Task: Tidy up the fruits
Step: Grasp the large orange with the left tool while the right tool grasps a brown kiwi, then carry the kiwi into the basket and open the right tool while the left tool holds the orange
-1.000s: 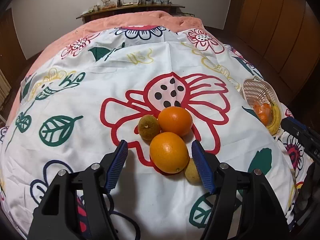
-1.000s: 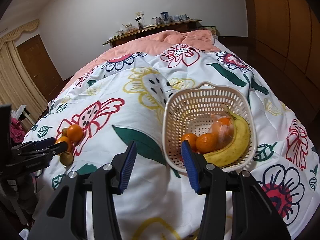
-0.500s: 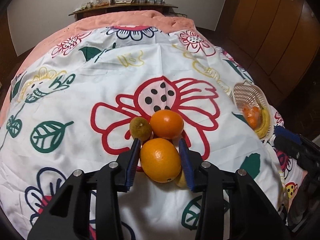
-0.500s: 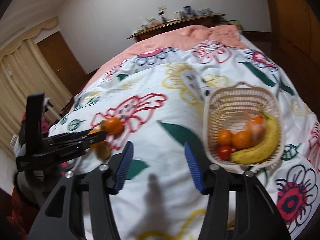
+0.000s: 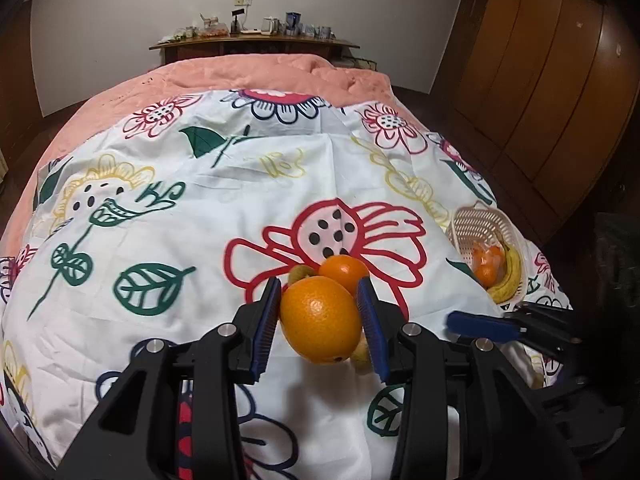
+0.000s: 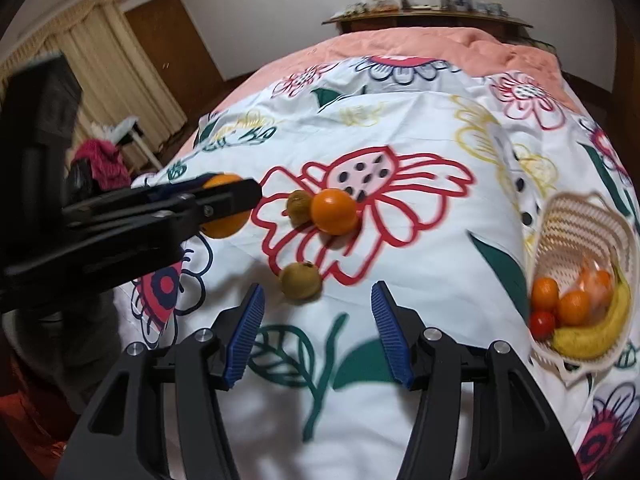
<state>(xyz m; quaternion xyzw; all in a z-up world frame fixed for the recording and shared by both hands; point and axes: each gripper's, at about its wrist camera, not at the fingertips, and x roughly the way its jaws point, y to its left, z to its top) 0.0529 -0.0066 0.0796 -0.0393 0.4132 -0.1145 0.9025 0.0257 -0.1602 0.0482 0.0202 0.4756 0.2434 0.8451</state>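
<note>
My left gripper (image 5: 320, 316) is shut on a large orange (image 5: 320, 319) and holds it above the flowered bedspread; the same orange shows in the right wrist view (image 6: 225, 210). A second orange (image 6: 334, 211) and a kiwi (image 6: 299, 207) lie together on the red flower print. Another kiwi (image 6: 301, 281) lies just ahead of my open, empty right gripper (image 6: 318, 332). A white basket (image 6: 576, 240) at the right holds oranges, a tomato, a bagged fruit and a banana (image 6: 592, 336).
The white flowered bedspread (image 5: 240, 184) covers the bed over a pink blanket (image 5: 272, 76). A wooden shelf (image 5: 256, 42) with small items stands at the far wall. A wooden wardrobe (image 5: 552, 92) is at the right. Curtains and a door are at the left.
My left gripper has closed on the large orange and lifted it off the bedspread. My right gripper has swung left from the basket toward the loose kiwi.
</note>
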